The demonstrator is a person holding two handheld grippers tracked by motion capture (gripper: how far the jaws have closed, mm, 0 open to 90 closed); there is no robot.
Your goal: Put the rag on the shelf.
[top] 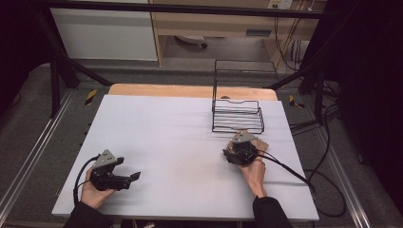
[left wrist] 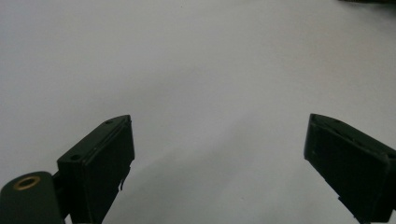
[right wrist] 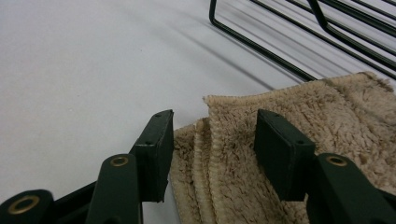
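Container: one black wire basket (top: 237, 115) stands at the far right of the white table (top: 180, 142), its tall wire back rising behind a low tray section. Nothing can be seen inside it; the table surface shows through the bars. In the right gripper view its lower wires (right wrist: 299, 37) cross the top right corner, cut off by the frame edge.

Cloth: a folded beige towel (right wrist: 299, 140) lies flat on the table just in front of the basket, near but apart from its wires. Several stacked folds show along its left edge. In the high view the towel (top: 261, 142) is mostly covered by the right gripper, with a small corner visible.

Right gripper (top: 242, 151): held by the person's right hand (top: 255, 173), low over the towel. Its jaws stand apart, one at the folded edge and one over the pile, not clamped; whether they touch the cloth cannot be determined.

Left gripper (top: 124, 176): held by the left hand (top: 92, 190) at the near left of the table, well apart from towel and basket. Its jaws are wide apart over bare table, gripping nothing.

Obscured: dark sleeves are cut off at the bottom edge. The area beyond the table is dim and hard to make out.
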